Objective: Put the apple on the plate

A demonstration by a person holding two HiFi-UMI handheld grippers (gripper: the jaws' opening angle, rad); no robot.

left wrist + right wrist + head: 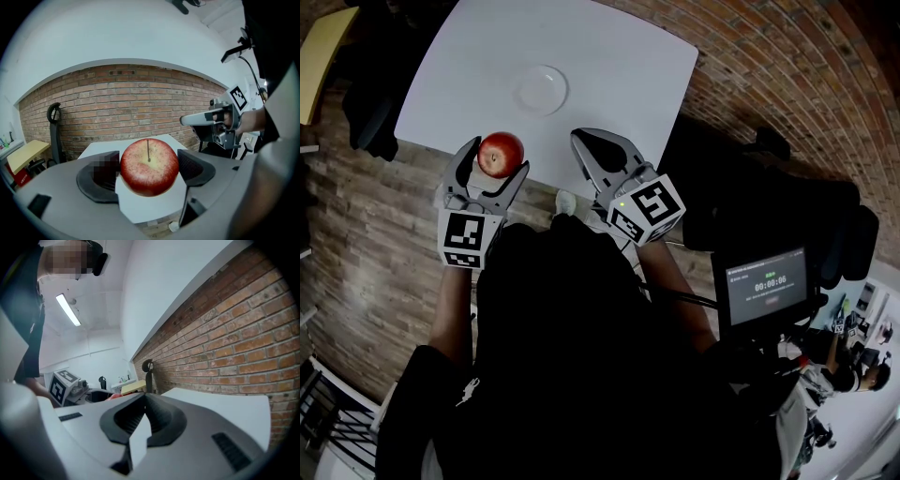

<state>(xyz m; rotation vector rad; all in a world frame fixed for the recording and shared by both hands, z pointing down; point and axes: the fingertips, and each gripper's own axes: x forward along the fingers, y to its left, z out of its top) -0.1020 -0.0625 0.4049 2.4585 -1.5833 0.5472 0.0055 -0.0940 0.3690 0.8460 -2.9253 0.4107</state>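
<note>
The left gripper [498,157] pinches the apple [501,153] by its round sides, at the table's [628,75] near edge; it looks hard and slippery, and the right gripper [602,142] is squeezed closed on nothing.

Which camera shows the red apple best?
The left gripper view: the round red apple fills its middle, clamped between the left hand-held gripper's jaws. The head view shows it small from above; the right gripper view, only a red sliver.

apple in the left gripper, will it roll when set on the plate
Probably rolls: the apple is round and the plate looks shallow. Likely firm, since it holds its shape between the fingers of the left gripper. Its skin looks smooth, so perhaps slippery.
</note>
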